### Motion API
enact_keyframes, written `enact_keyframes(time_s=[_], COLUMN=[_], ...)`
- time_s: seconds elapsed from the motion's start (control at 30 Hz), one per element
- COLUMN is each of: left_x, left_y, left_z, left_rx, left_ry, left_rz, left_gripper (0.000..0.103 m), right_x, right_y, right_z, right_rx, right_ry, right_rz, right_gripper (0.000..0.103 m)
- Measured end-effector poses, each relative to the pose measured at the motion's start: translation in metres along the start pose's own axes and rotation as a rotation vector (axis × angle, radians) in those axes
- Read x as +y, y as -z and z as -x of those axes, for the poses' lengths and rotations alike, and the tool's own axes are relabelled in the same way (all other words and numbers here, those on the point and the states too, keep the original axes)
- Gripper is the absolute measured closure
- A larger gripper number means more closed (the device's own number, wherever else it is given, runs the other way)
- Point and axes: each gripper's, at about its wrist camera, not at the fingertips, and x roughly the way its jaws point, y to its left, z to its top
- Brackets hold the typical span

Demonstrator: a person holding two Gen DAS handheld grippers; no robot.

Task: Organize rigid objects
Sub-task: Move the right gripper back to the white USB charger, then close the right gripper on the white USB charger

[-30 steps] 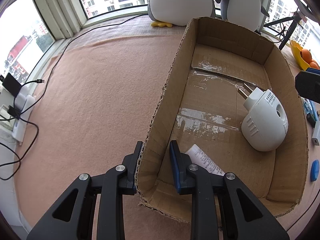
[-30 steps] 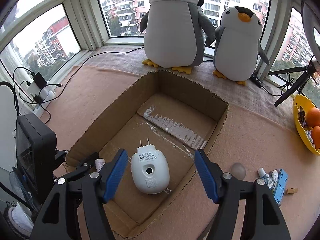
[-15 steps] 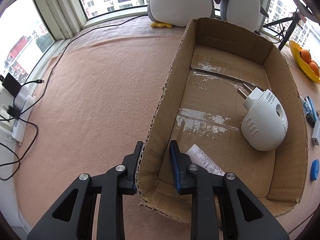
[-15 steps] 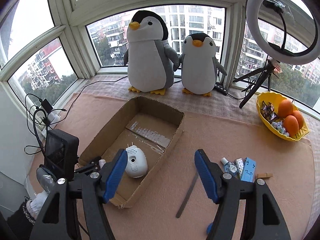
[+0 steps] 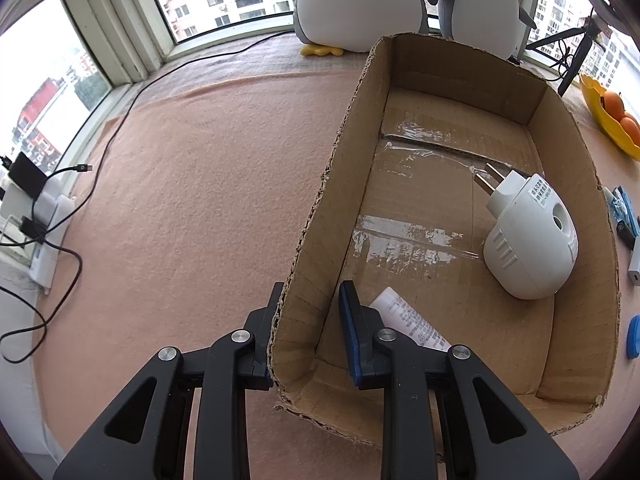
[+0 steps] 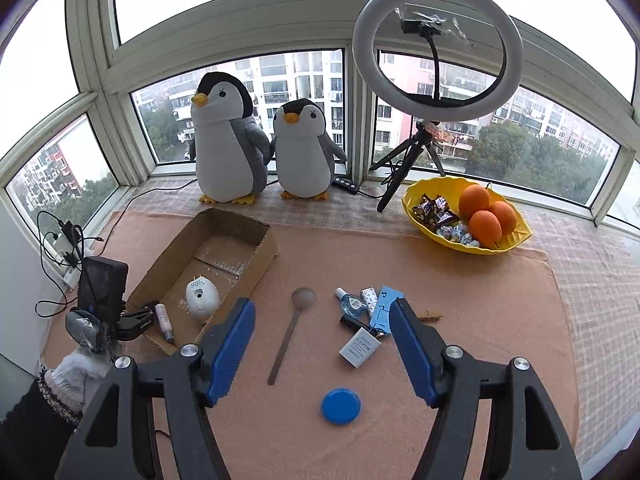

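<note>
My left gripper (image 5: 310,308) is shut on the near left wall of the open cardboard box (image 5: 440,60), one finger outside and one inside. In the box lie a white plug-in device (image 5: 528,248) and a small white tube (image 5: 408,320). My right gripper (image 6: 322,308) hangs open and empty, high over the pink mat to the right of the box (image 6: 260,256). Below it lie a metal spoon (image 6: 290,332), a blue lid (image 6: 341,406), a white adapter (image 6: 360,347), a small blue bottle (image 6: 351,302), a blue card (image 6: 384,308) and a clothespin (image 6: 430,315).
Two plush penguins (image 6: 228,152) stand at the window behind the box. A yellow bowl (image 6: 516,236) with oranges and sweets sits at the back right, a ring light on a tripod (image 6: 412,156) beside it. A power strip with cables (image 5: 44,216) lies left of the mat.
My right gripper has risen and drawn back to the right, away from above the box, still open. The left gripper keeps its grip on the box wall and has not moved.
</note>
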Motion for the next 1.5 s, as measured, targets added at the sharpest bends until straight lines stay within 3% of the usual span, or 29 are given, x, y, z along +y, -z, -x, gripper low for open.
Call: enact_keyframes(time_s=[0.23, 0.57, 0.87, 1.17, 1.37, 1.5], left_x=[-0.003, -0.002, -0.001, 0.003, 0.004, 0.004], left_y=[0.001, 0.001, 0.001, 0.001, 0.001, 0.001], left_z=[0.001, 0.000, 0.000, 0.000, 0.000, 0.000], left_rx=[-0.002, -0.001, -0.009, -0.010, -0.013, -0.015], left_ry=[-0.019, -0.029, -0.020, -0.004, 0.010, 0.013], left_rz=[0.004, 0.002, 0.010, 0.023, 0.040, 0.043], left_gripper=[0.080, 0.080, 0.080, 0.080, 0.080, 0.080], right_x=[-0.037, -0.055, -0.058, -0.058, -0.054, -0.055], right_y=[0.032, 0.067, 0.068, 0.060, 0.057, 0.055], right_z=[-0.014, -0.088, -0.157, -0.199, -0.216, -0.224], right_rx=[0.044, 0.163, 0.295, 0.370, 0.411, 0.429], right_ry=[0.038, 0.022, -0.047, -0.026, 0.003, 0.012], right_rz=[-0.030, -0.085, -0.211, -0.286, -0.254, -0.254], right_gripper=[0.037, 0.037, 0.037, 0.038, 0.038, 0.044])
